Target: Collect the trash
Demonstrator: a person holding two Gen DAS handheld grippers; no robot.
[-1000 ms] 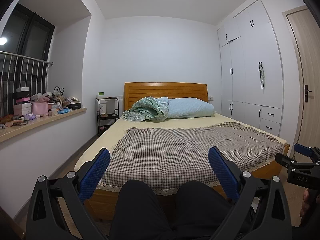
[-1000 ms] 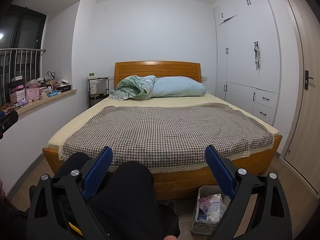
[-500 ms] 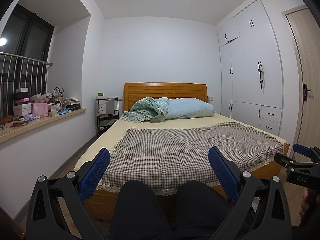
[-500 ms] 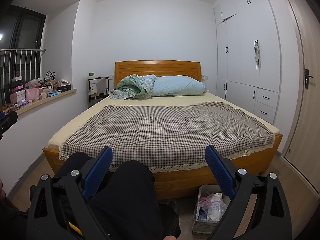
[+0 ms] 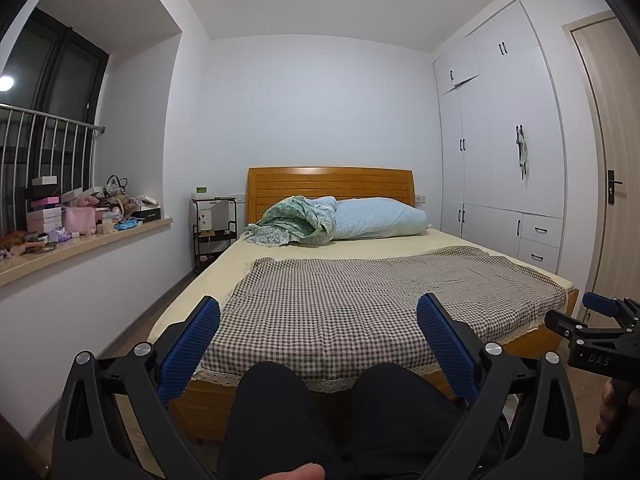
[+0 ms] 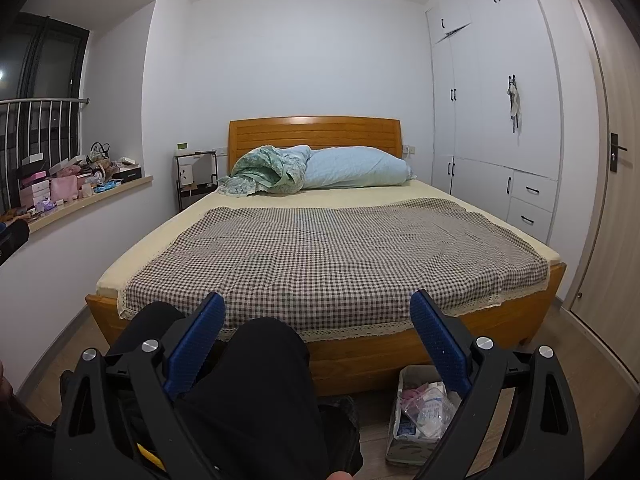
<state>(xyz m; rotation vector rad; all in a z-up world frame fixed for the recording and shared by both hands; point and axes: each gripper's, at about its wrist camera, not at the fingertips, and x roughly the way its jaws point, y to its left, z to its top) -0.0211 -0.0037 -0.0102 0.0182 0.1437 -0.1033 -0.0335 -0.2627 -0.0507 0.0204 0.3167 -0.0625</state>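
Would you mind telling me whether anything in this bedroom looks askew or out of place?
Yes: one upper wardrobe door hangs crooked, its lower edge slanting. The windowsill is also piled with boxes and clutter.

One bed [image 6: 516, 320], headboard at 12 o'clock. One checked blanket [image 6: 328, 256]. One pillow [image 6: 356, 168]; one rolled quilt [image 6: 268, 170] beside it. One shelf cart [image 6: 196, 184] at 10 o'clock. One bin [image 6: 394, 440] of trash at 5 o'clock. Two grippers, left [image 5: 318, 344] and right [image 6: 318, 340]; two blue fingers [image 6: 196, 346] each. Windowsill clutter uncountable.
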